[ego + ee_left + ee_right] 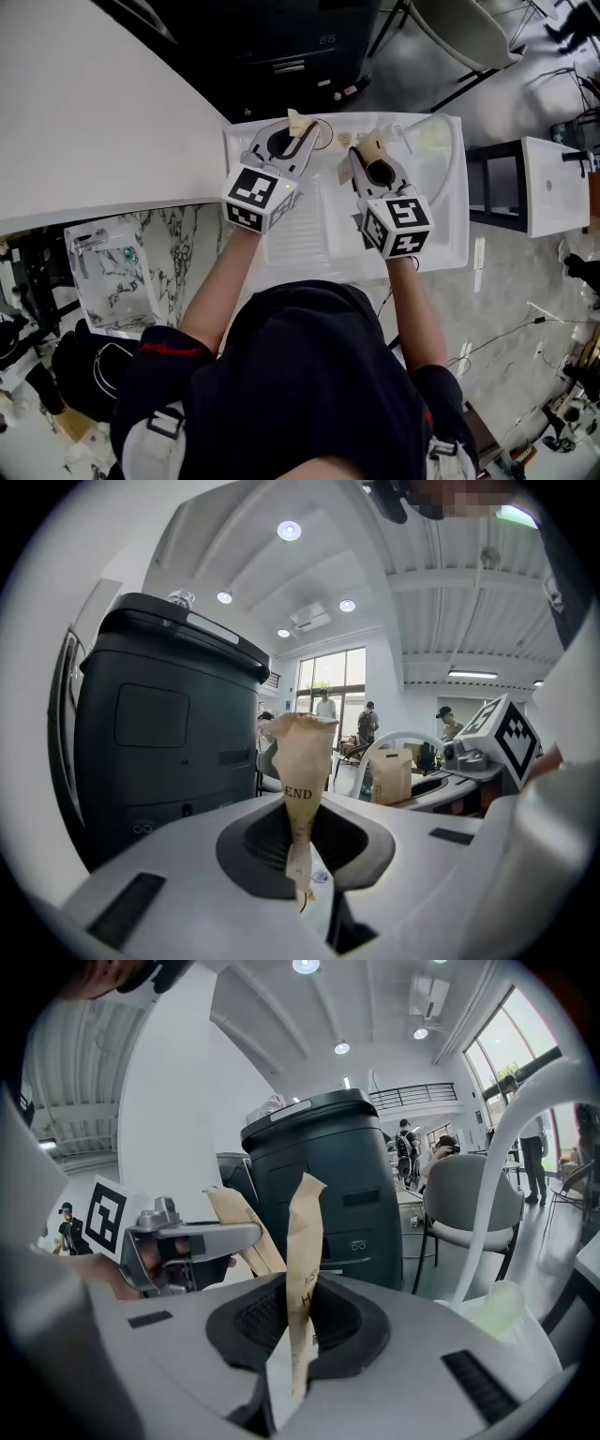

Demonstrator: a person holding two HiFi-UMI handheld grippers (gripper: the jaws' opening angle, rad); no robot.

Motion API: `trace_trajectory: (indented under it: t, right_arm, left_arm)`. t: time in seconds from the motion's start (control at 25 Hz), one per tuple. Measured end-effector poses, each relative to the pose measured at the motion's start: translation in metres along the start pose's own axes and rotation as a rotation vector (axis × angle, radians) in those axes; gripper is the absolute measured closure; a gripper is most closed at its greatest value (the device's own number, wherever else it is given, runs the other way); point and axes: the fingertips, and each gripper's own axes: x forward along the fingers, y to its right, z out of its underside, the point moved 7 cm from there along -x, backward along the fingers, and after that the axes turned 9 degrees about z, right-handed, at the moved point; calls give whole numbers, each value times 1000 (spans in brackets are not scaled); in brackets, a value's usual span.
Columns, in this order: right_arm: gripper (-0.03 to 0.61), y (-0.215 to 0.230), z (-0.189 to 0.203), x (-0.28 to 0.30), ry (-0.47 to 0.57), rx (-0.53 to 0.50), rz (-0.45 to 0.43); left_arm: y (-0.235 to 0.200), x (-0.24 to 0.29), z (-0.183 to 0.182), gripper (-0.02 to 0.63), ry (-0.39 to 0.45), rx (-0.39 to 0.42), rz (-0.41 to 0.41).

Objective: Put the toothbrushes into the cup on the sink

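Your left gripper (300, 878) was clamped shut on a brown paper toothbrush packet (302, 761) printed "END", which stood upright between its jaws. Your right gripper (298, 1358) was likewise clenched on a second paper packet (305, 1232). The two grippers were held side by side, apart, above the back of the white sink (309, 234). The pale cup (433, 139) stood on the sink's right rear part, near the right gripper.

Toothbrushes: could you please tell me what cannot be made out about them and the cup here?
- Brushes: both gripper views, hidden inside the left paper wrapper and right paper wrapper.
- Right wrapper's print: right gripper view, skewed, too small to read.
- Cup: right gripper view, base behind the right gripper; head view, interior too small.
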Motion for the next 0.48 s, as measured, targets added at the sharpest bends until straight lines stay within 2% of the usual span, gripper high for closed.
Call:
trace_trajectory:
  t: [0.48]
  right_arm:
    - [517, 9, 5, 22, -49, -16, 12]
  left_arm:
    - [-19, 24, 34, 578, -56, -60, -13]
